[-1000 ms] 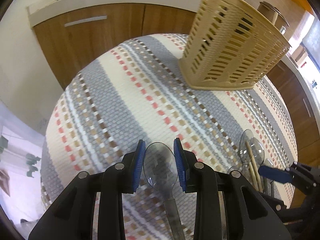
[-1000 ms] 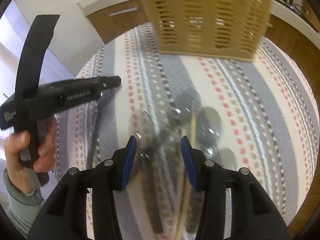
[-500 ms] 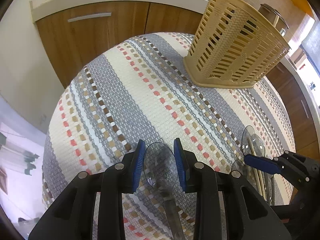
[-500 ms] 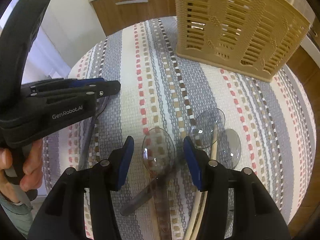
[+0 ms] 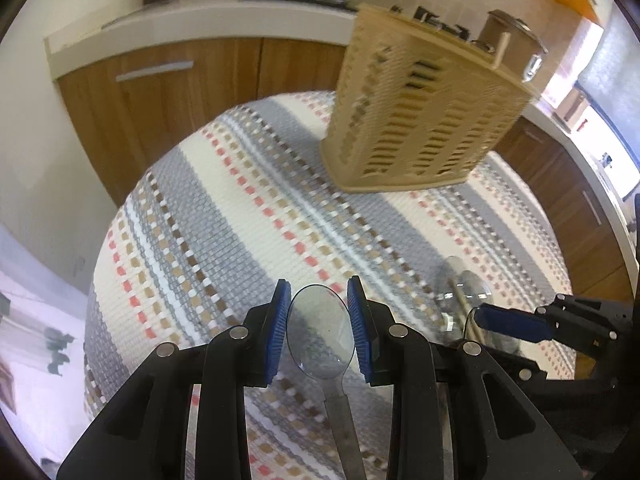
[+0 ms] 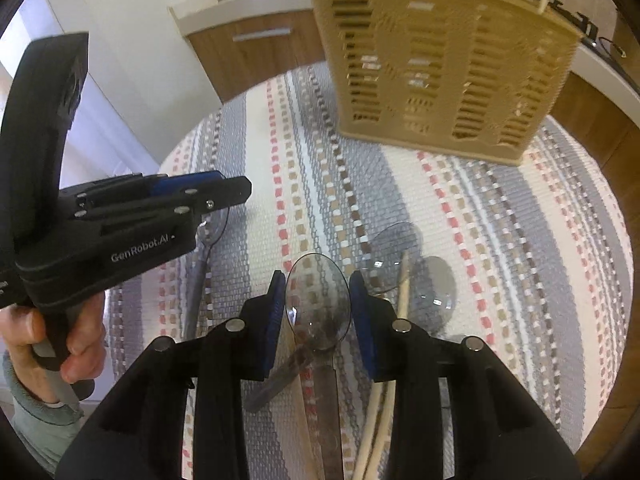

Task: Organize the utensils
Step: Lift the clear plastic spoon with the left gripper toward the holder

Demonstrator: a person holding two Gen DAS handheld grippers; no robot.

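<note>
Our two claws are alike: the left claw (image 5: 320, 330) and the right claw (image 6: 318, 318) have glossy black plastic arms, each dotted with round silver screw heads and tipped with ribbed blue pads (image 5: 279, 334). White "GenRobot.AI" lettering marks the left body's side. Our left hand (image 6: 56, 344) emerges from a pale grey-green knit sleeve (image 6: 28, 412).
</note>
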